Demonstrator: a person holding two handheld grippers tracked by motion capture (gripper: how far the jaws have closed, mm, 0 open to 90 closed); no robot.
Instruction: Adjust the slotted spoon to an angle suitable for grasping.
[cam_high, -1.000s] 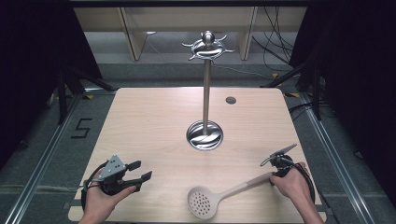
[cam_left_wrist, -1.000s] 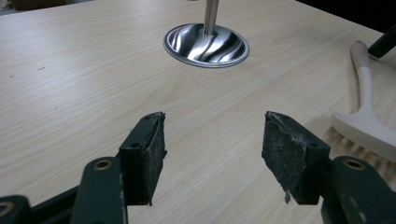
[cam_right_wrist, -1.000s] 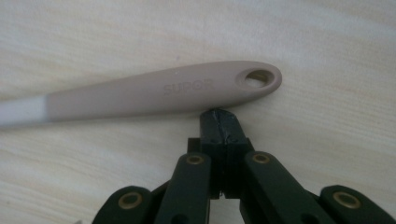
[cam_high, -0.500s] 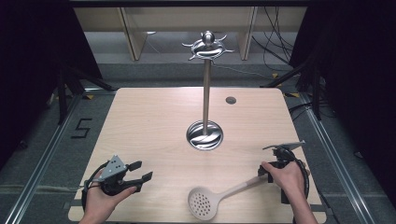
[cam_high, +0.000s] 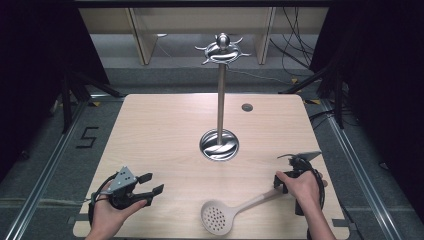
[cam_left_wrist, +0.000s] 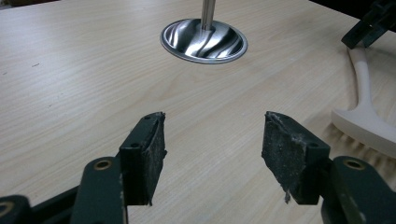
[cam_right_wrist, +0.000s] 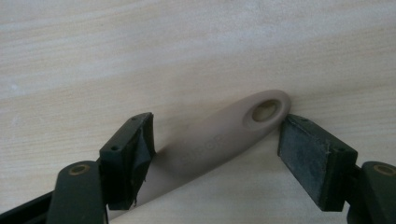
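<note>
The beige skimmer (cam_high: 237, 210) lies flat on the wooden table (cam_high: 165, 130) close to its near edge, perforated bowl toward the middle of that edge and handle running out toward the near right corner. The right gripper (cam_high: 286, 181) sits over the handle's end, and its jaws have just been opening: in the right gripper view the handle (cam_right_wrist: 219, 140) lies between the two pads, its hanging hole just beside the right-hand pad (cam_right_wrist: 310, 161), with the wood showing on both sides, so the tool is straddled but not pinched. That reads as a hand setting itself astride the end of the handle, where the hole is, probably because the hole is what would go over a hook. The chrome utensil stand (cam_high: 220, 100) rises from its round base near the table's centre, its hooked crown at the far side, bare of tools, which fits it as the likely place for the skimmer. The left gripper (cam_high: 150, 186) rests by the near left corner with its jaws spread on nothing, pointed toward the stand's base (cam_left_wrist: 204, 41), seemingly kept out of the way until needed
</note>
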